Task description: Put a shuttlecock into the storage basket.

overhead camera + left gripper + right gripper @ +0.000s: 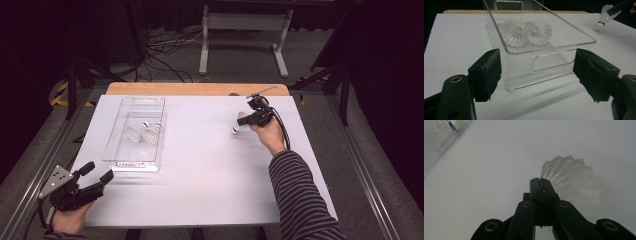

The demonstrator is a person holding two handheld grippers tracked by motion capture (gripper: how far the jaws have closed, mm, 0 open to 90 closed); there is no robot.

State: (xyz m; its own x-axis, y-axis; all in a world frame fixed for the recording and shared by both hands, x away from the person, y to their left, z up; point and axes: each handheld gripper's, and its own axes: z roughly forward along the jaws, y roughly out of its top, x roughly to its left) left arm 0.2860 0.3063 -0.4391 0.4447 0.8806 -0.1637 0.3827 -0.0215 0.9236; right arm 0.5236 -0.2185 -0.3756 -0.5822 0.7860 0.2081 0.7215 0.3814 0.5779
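Nearest the person, at the table's front left corner, the left gripper (97, 174) rests in a hand with its jaws spread wide and nothing between them; in the left gripper view the two black pads (486, 73) frame the near end of the clear plastic bin (111, 150) without touching it. That bin sits on the left part of the white table top (200, 170), its long side running away from the person, and two white shuttlecocks (527, 32) lie side by side inside it toward the far half; their cork ends are hard to make out through the feather skirts. The middle of the table is bare white surface, leaving broad room between the bin and the right side. Farther off, toward the far right, the right gripper (250, 119) is clenched on the skirt of a third shuttlecock (240, 123), whose cork end with a blue band points down at the table; whether the cork touches the surface cannot be told. In the right gripper view the jaws stand pressed together and cover part of the feather skirt (574, 185), so the exact pinch point is hidden. A striped sleeve (300, 200) runs up the right edge, and a strip of bare wood (195, 89) shows along the table's far edge.
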